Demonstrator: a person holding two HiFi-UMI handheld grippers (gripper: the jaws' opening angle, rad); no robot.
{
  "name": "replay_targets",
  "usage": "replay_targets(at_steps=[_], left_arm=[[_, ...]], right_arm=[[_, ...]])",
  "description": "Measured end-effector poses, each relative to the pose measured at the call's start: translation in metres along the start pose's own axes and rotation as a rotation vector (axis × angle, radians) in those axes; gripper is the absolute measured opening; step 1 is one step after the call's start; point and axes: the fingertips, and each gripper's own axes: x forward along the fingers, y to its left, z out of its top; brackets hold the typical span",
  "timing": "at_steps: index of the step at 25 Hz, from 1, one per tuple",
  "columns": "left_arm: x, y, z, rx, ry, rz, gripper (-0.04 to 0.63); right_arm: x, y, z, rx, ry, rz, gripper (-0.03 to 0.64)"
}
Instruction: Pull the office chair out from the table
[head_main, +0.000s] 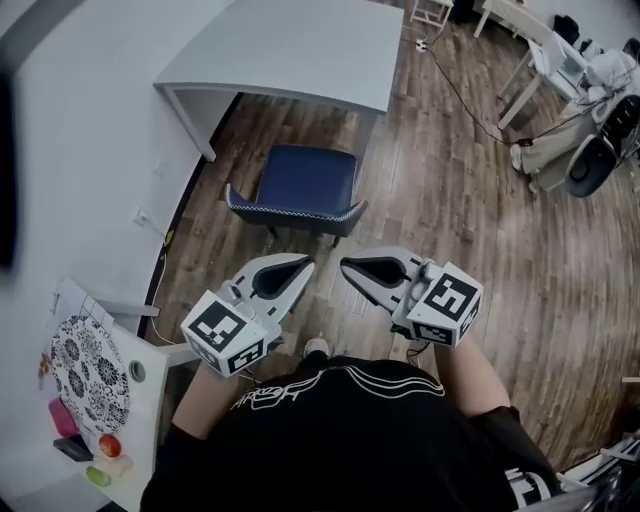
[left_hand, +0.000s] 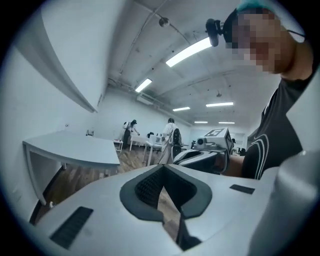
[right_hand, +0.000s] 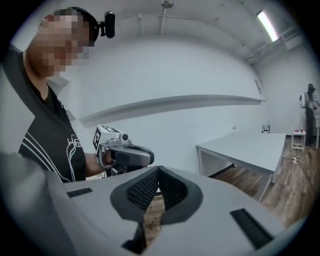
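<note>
Nearest, a black shirt carries white lettering too warped to read. Just beyond it, the left claw and right claw hang side by side above the wooden floor. Each is closed with nothing in it, and their marker cubes show black-and-white squares. Farther on, the blue office chair stands out from the white surface, near its front edge.

Bright ceiling strip lights; fisheye bending, dark vignette corners in gripper views.
</note>
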Motion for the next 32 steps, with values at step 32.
replay_targets(at_steps=[32], left_arm=[[-0.001,-0.194,0.027,0.092,-0.049,0.119,0.005]], right_arm=[[-0.156,0.108,0.010,-0.110,-0.136,0.015,0.034]])
